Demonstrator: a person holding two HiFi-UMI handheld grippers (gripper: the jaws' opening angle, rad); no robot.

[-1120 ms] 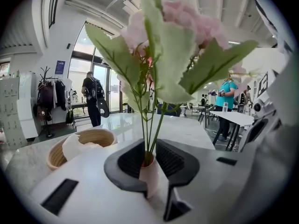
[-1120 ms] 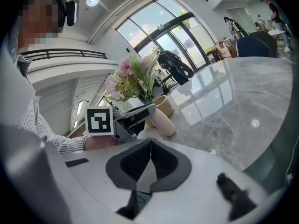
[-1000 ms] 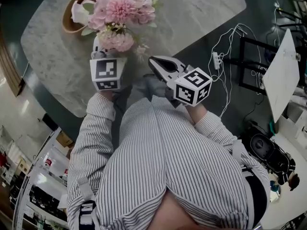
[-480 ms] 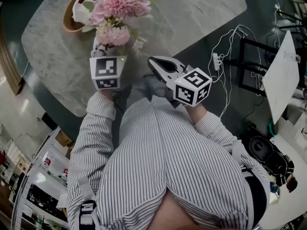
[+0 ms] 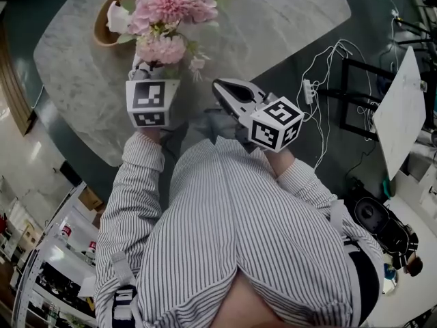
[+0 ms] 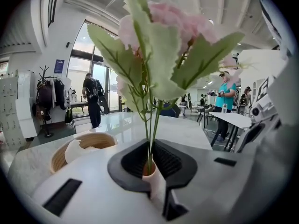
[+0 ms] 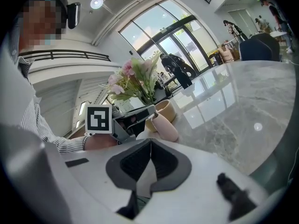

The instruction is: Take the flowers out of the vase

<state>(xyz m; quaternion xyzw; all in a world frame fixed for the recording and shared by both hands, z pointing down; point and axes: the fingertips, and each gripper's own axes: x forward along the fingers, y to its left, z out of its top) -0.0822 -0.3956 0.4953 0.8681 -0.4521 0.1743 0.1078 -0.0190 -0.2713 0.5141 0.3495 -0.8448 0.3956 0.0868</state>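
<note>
Pink flowers [image 5: 171, 5] with green leaves [image 6: 154, 45] stand over the marble table [image 5: 273, 19]. Their thin green stems [image 6: 150, 134] run down between the jaws of my left gripper [image 6: 149, 164], just above the mouth of a pale pink vase [image 7: 163, 125]. The left gripper [image 5: 147, 67] is closing, its pads pressing on the stems. In the right gripper view the vase leans out from the left gripper toward the bowl. My right gripper [image 7: 150, 146] is shut with nothing in it and hovers at the table's near edge [image 5: 222, 91], to the right of the bouquet.
A wooden bowl [image 5: 102, 36] holding something white [image 6: 77, 148] sits on the table just behind the flowers. On the floor to the right lie white cables and a power strip [image 5: 308, 84], beside a black frame [image 5: 355, 94] and a white board [image 5: 396, 108]. People stand far off.
The bouquet has shifted a little up the head view, away from me, along with the left gripper. The right gripper has stayed where it was.
</note>
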